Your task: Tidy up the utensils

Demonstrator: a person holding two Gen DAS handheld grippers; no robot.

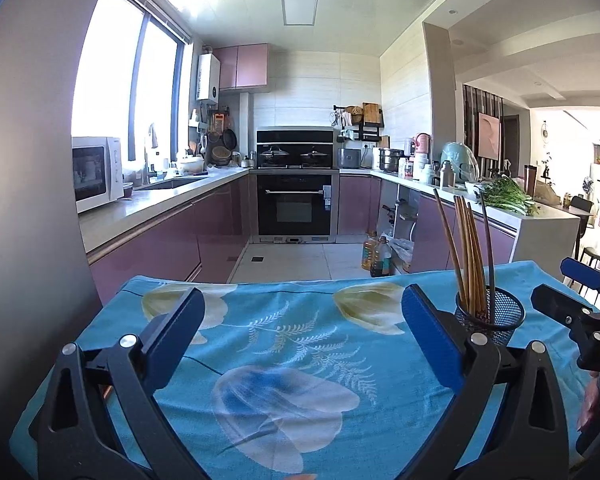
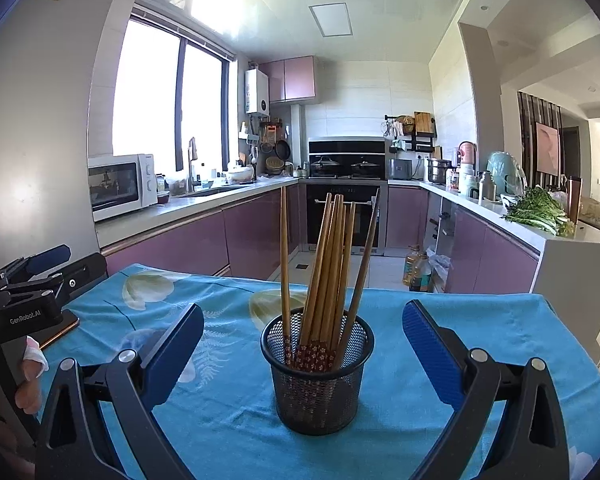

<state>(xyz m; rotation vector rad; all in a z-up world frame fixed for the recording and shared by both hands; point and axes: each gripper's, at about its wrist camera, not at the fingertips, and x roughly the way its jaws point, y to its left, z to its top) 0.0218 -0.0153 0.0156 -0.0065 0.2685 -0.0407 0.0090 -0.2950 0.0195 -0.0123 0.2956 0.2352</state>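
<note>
The cup [image 2: 317, 372], a black mesh holder, stood upright on the blue cloth [image 2: 228, 412], centred between the wide-spread, empty fingers of the right gripper [image 2: 303, 344] without touching either pad. About eight chopsticks [image 2: 328, 264] leaned inside the cup, patterned ends down. The left gripper [image 1: 300, 320] hovered left of the cup, fingers equally wide and holding nothing, its right finger just beside the cup. Bare cloth lay all around the cup; the cloth's far edge ran just behind it.
</note>
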